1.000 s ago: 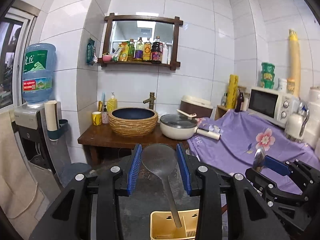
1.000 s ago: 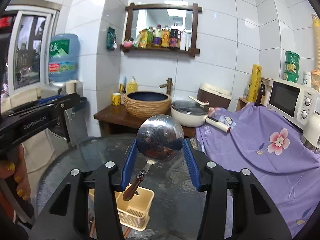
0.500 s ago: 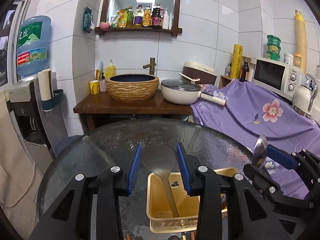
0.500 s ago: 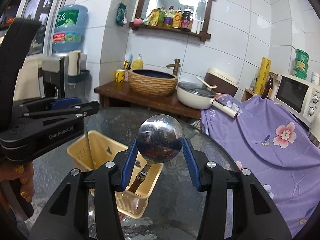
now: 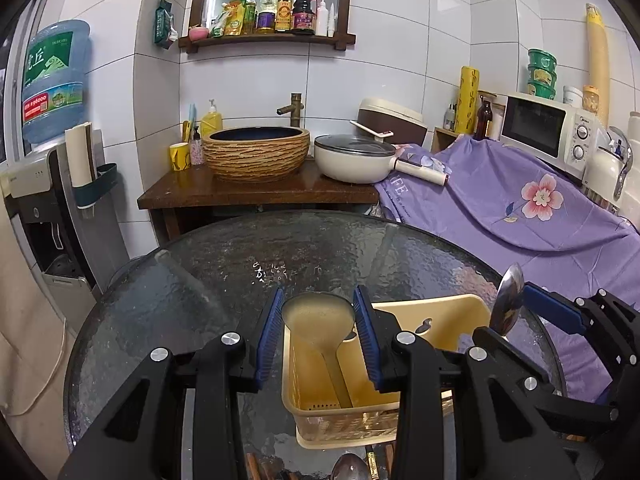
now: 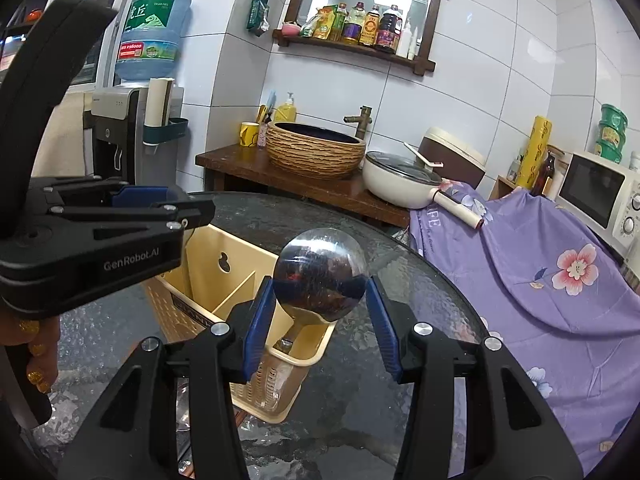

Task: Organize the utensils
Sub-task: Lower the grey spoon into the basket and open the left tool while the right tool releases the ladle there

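**Two ladles held over the utensil caddy**

The left gripper (image 5: 318,338) pinched a translucent plastic ladle (image 5: 319,316) by the sides of its bowl, both blue pads (image 5: 269,336) pressed against the rim. The ladle's handle ran down and back from the jaws into the left-hand compartment of the cream-yellow utensil caddy (image 5: 440,312), which stood on the dark glass table (image 5: 224,280) directly below and slightly right of this gripper. At the near table edge, under the gripper, a metal spoon (image 5: 349,470) and some chopsticks (image 5: 256,466) lay partly hidden.

Further right, the right gripper (image 6: 318,316) clamped a shiny steel ladle (image 6: 320,274) across its round bowl, the convex back turned towards the camera. Its handle sloped down and left from the jaws into the caddy's (image 6: 208,276) near, right-hand compartment, beside the central divider. The caddy sat just below and left of this gripper. Beyond the caddy, to the left, the other gripper (image 6: 160,208) showed side-on, with a person's fingers (image 6: 36,352) wrapped round its grip.
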Motion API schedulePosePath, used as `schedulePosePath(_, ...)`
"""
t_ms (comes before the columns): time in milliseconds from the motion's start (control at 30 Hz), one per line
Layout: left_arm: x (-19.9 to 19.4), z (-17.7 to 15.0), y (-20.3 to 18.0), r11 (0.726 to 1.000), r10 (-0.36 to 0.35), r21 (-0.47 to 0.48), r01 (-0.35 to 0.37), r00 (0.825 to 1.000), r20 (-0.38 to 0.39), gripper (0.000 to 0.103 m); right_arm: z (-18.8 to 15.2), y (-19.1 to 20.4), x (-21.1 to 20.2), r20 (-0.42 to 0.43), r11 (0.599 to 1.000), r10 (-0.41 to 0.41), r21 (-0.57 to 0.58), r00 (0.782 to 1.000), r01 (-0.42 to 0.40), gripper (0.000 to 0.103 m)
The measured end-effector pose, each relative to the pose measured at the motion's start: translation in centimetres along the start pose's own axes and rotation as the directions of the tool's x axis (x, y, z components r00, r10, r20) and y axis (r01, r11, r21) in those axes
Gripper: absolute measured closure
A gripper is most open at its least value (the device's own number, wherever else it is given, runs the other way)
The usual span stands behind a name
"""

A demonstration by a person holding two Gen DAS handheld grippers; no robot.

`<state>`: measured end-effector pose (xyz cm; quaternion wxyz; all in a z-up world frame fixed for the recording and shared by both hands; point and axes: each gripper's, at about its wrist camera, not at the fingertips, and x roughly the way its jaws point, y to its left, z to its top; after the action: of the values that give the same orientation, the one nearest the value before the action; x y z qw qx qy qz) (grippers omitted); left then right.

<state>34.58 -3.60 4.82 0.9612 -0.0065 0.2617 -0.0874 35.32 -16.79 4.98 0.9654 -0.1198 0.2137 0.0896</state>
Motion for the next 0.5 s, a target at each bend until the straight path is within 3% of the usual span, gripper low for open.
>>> schedulePosePath(100,0.0,-0.1,-0.1,1.0,0.0,0.006,0.0,1.0,0.0,0.067,-0.1,-0.1,0.0,0.004,1.0,0.003,0.0,1.0,-0.003,0.055)
schedulePosePath(233,-0.2,-0.1,0.0,1.0,0.001,-0.002,-0.001,1.0,0.008,0.066,-0.3,-0.3,-0.4,0.021,1.0,-0.001,0.005,1.0,0.001,0.046)
schedulePosePath(433,-2.2,-0.2,0.6,0.998,-0.037,-0.042,0.039,0.998,0.045,0.048,-0.7,-0.8,-2.6,0.066,0.999,-0.001,0.037,0.998,-0.001,0.041)
schedulePosePath(500,-3.4,-0.5,0.9,0.997,-0.042,-0.058,0.046,0.997,0.069,0.035,-0.9,-1.0,-3.7,0.082,0.998,-0.015,0.058,0.997,0.01,0.038)
